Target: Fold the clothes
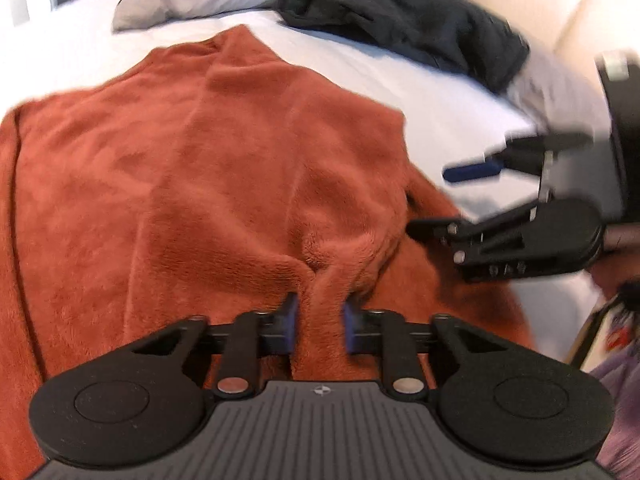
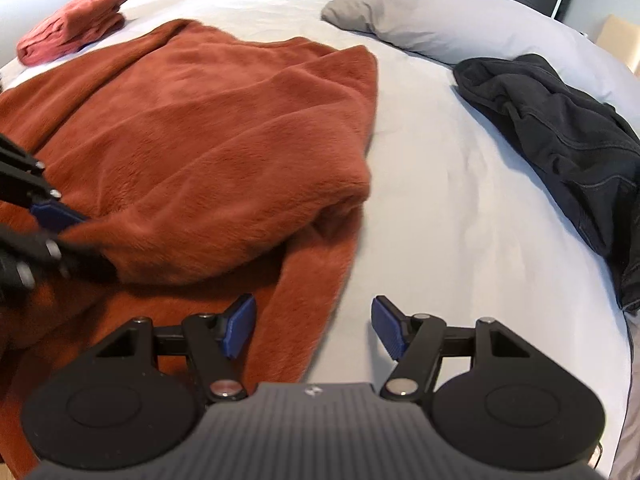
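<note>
Pinching a ridge of the rust fleece garment (image 1: 224, 168) on the white bed (image 2: 440, 200), the left gripper (image 1: 319, 322) is clenched; the right gripper (image 2: 313, 326), spread and empty, straddles the sleeve edge running near-to-far, just right.

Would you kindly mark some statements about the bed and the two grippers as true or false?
1. The left hand-held gripper pinches the rust fleece. True.
2. The right hand-held gripper grips the fleece. False: its jaws stand open and hold nothing.
3. A dark garment lies crumpled beside the fleece. True.
4. The grey pillow lies on the fleece. False: it lies apart on the sheet.
</note>
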The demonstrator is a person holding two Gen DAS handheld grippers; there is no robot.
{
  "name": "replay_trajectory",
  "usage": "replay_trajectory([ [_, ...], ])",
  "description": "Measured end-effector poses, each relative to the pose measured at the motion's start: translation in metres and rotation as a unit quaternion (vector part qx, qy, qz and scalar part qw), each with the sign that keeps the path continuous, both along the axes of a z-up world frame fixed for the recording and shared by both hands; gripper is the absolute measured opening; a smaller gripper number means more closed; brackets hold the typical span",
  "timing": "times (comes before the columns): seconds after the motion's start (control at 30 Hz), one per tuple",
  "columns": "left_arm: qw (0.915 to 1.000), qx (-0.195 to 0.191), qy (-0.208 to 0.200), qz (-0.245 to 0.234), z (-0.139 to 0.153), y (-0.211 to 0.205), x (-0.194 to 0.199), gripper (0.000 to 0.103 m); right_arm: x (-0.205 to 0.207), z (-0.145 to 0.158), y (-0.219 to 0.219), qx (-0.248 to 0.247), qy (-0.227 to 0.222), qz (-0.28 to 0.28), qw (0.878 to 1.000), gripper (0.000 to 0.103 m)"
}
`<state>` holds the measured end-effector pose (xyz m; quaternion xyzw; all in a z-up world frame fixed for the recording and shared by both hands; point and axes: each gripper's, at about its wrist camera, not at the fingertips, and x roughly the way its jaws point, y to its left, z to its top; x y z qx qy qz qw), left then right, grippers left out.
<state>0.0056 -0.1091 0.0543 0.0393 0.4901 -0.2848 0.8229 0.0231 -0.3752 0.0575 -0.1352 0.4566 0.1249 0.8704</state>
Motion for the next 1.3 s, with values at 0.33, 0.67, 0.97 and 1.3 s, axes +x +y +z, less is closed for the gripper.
replay_trajectory([
  [0.33,0.9876,-0.131,0.033,0.08,0.036,0.056,0.027,0.014,0.017,0.014,-0.005,0.03,-0.036,-0.036,0.998,0.07],
  [0.67,0.9804,-0.17,0.035,0.093,0.05,0.06,0.04,0.014,0.062,0.011,0.004,0.036,-0.024,-0.049,0.998,0.037],
  [0.97,0.9845,-0.163,0.064,0.011,0.048,0.031,0.031,0.011,0.088,-0.006,-0.045,0.093,0.028,-0.137,0.986,0.021],
  [1.3,0.9852,-0.13,0.106,-0.036,0.018,-0.001,0.027,0.028,0.076,-0.001,-0.047,0.04,0.028,-0.125,0.991,0.052],
])
